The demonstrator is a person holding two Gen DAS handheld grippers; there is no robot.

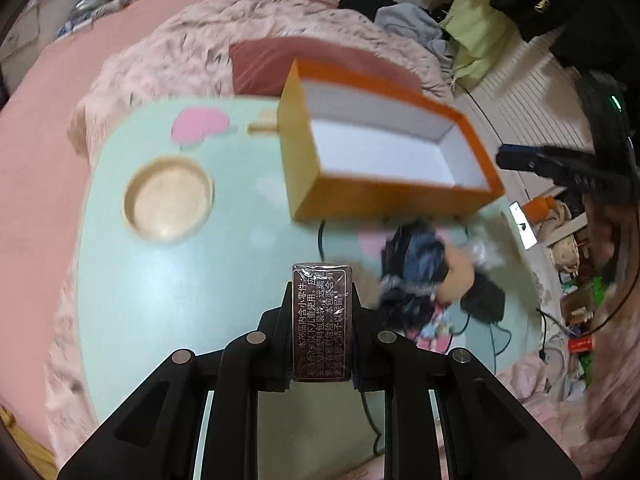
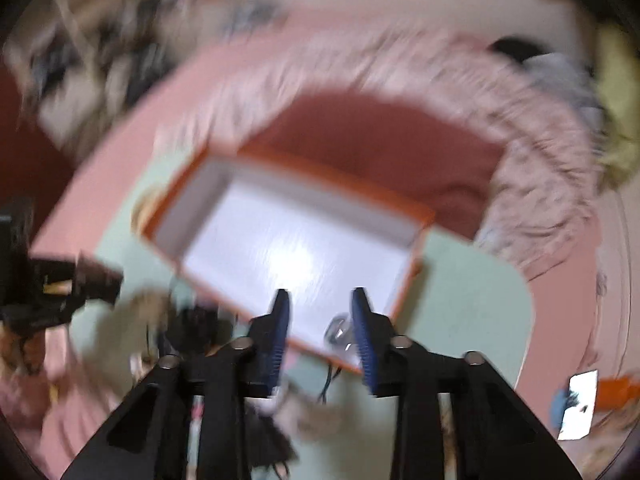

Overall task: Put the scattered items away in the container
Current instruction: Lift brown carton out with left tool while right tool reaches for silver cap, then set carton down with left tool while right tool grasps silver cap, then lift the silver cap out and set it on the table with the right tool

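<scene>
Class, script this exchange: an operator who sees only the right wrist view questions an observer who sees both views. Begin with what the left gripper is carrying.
Operator: My view is blurred. Is the left gripper holding anything?
Observer: Yes. The left gripper is shut on a small dark wrapped box with printed text.
Operator: What else is on the table near the container?
Observer: A round wooden dish sits on the mint table, left of the orange box and apart from it.

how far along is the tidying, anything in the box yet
Barely started: the orange box shows only its bare white floor. In hand: the left tool is shut on a small dark wrapped packet. The right tool hangs over the box's near edge, blurred, a small clear thing between its fingers. Left: the dark pile on the table.
</scene>
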